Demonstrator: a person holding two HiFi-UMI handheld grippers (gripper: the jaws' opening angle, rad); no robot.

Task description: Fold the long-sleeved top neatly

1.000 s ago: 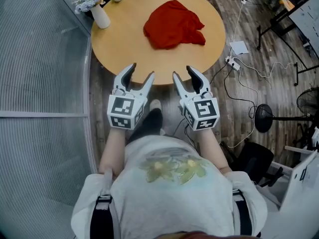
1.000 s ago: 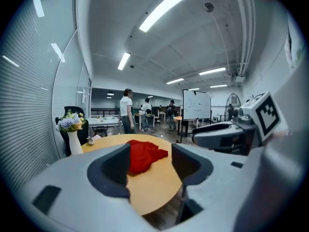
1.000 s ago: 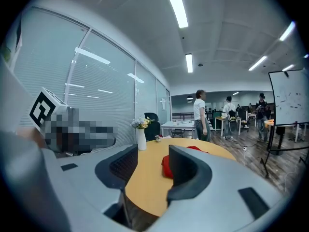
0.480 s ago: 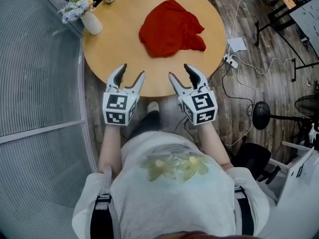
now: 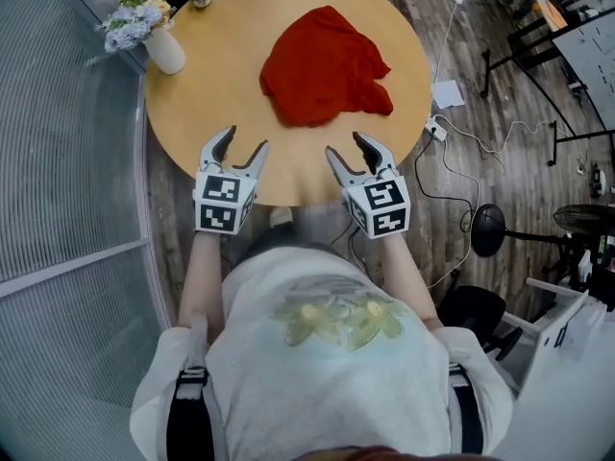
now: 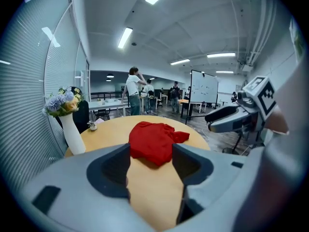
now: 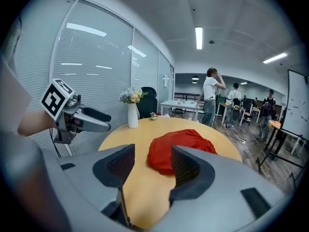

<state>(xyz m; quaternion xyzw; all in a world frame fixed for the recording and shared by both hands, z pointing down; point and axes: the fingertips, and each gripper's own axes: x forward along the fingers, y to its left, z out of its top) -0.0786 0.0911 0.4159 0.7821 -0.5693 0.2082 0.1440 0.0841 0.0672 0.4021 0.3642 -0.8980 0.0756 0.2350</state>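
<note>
Now left claw (image 5: pixel 243 142) and just-opened right claw (image 5: pixel 348 147) tilt down, agape, empty, toward top (image 5: pixel 322 65).

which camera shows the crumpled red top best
The head view: it looks down on the red top, so the whole crumpled heap shows on the round table. The two gripper views see it low and side-on, its near part hidden behind their jaws.

The red long-sleeved top (image 5: pixel 322 65) lies bunched in the middle of the desk (image 5: pixel 221 94), its sleeves and collar lost in the folds. The desk's far rim runs off the head view's top edge. A small object (image 6: pixel 91 126) near that rim is too small to identify.
</note>
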